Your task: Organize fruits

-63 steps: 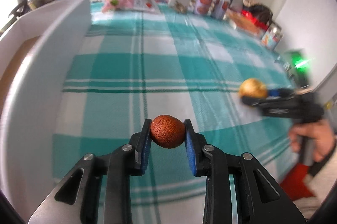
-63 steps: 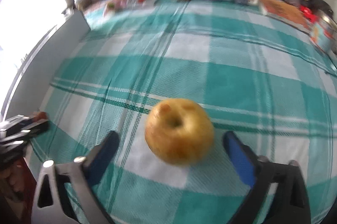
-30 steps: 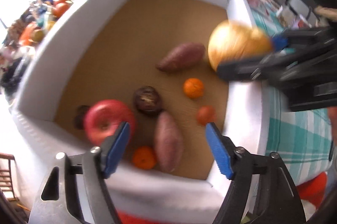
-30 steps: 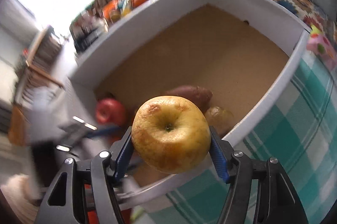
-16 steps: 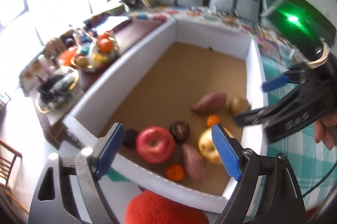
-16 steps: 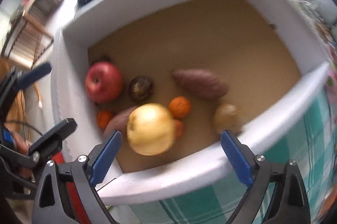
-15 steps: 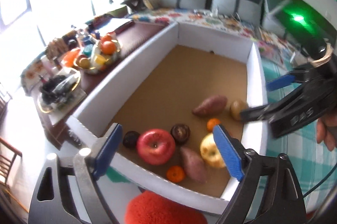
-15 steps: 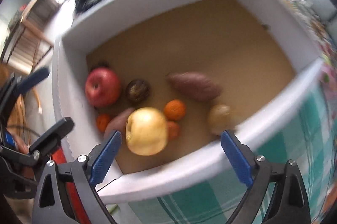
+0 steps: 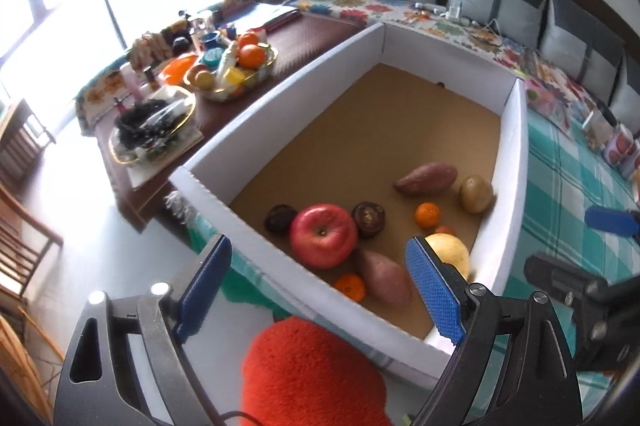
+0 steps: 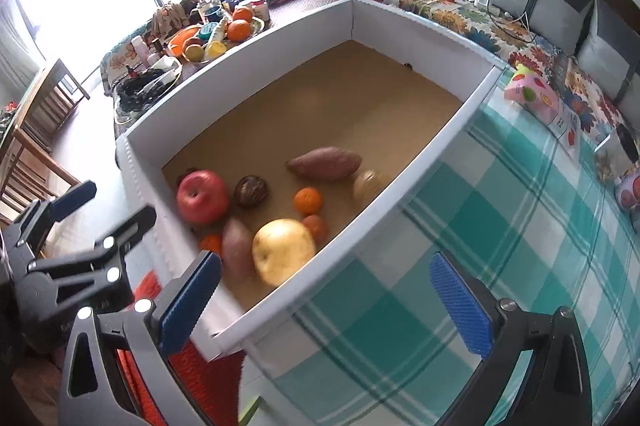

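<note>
Both grippers (image 9: 320, 286) (image 10: 324, 302) gape; yellow apple (image 10: 283, 250) stem-end sideways in box (image 10: 432, 141).

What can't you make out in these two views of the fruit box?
- Yellow apple: left view, partly behind the left gripper finger.
- Small dark fruit: right view, mostly behind the red apple.
- Right gripper: left view, cut off by the edge.
- Side-table bowl: contents too small.

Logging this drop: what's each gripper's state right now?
Left gripper: open, holding nothing.
Right gripper: open, holding nothing; yellow apple lies in the box.
</note>
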Available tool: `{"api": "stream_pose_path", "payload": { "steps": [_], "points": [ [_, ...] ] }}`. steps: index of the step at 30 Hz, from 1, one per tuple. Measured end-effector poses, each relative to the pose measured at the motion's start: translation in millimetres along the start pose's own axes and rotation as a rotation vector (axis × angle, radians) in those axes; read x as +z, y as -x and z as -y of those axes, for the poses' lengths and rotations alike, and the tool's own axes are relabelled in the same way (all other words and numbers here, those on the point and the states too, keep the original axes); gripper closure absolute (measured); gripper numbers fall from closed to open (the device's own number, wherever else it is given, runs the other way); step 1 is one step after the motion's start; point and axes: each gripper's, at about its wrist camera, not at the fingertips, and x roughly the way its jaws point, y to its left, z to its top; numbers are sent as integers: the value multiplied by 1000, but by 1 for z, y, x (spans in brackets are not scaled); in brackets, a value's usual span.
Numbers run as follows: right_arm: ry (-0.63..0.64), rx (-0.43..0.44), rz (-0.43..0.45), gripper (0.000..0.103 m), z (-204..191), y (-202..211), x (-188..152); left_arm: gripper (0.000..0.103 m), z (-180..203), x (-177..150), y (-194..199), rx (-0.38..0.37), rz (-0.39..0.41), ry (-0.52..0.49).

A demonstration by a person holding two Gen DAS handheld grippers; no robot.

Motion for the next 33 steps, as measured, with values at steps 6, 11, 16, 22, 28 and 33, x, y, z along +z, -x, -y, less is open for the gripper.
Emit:
{"api": "stream_pose_path", "payload": {
  "steps": [6,11,16,22,28,33],
  "points": [
    [20,-15,19,0,-20,5,-2,12,-12,1,6,9,12,14],
    [25,-15,25,0,-30,9,-1,12,-20,4,7,18,-9,31],
    [29,-20,34,0,-36,14,2,6,-28,7,6,-1,-59,63],
    [36,-28,43,0,-40,19,7,5,-31,13,15,36,-41,46],
    [57,-34,40,0,-48,23,14,5,-36,17,21,33,-26,57],
    [67,-46,38,0,-52,26,15,5,-34,17,20,50,-29,41]
  ]
}}
